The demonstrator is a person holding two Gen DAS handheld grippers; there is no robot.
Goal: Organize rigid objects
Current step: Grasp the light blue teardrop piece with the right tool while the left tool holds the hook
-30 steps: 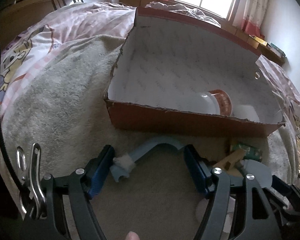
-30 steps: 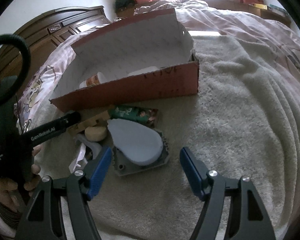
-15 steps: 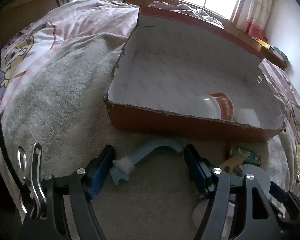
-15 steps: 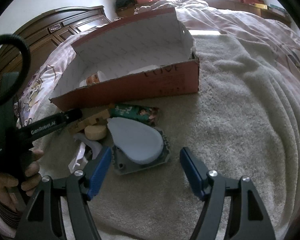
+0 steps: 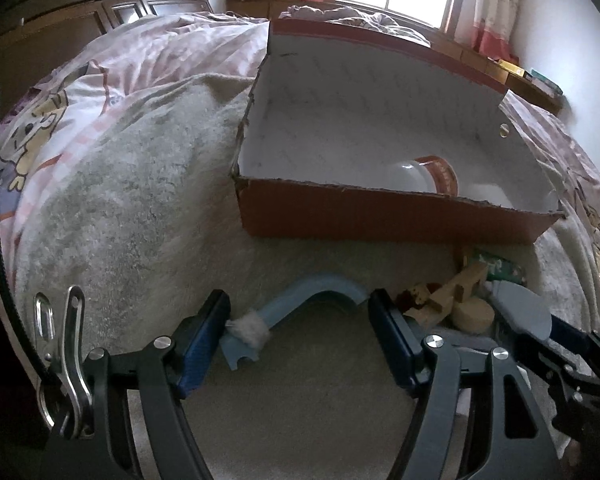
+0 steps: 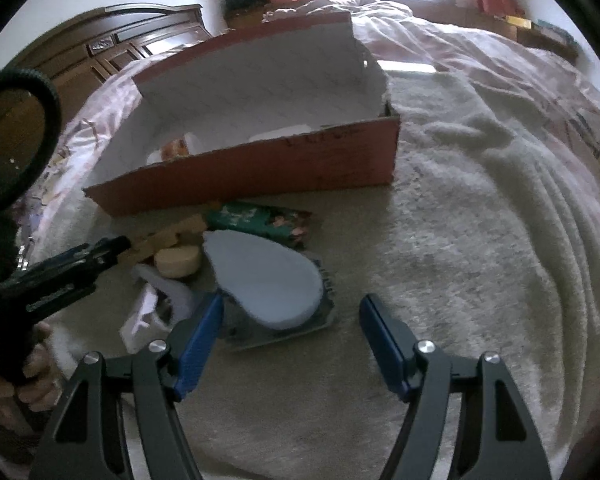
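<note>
Left tool [image 5: 298, 336], right tool [image 6: 292, 338]: jaws spread, empty.

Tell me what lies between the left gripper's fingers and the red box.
In the left wrist view, a light blue curved plastic piece lies on the grey blanket between the left gripper and the red box.

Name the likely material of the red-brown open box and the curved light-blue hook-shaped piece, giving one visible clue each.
Red-brown open box: probably cardboard, matte; its front rim is ragged and torn. Curved light-blue hook-shaped piece: looks like moulded plastic, smooth and evenly coloured, with a white fluffy tuft stuck on; hard to confirm.
</note>
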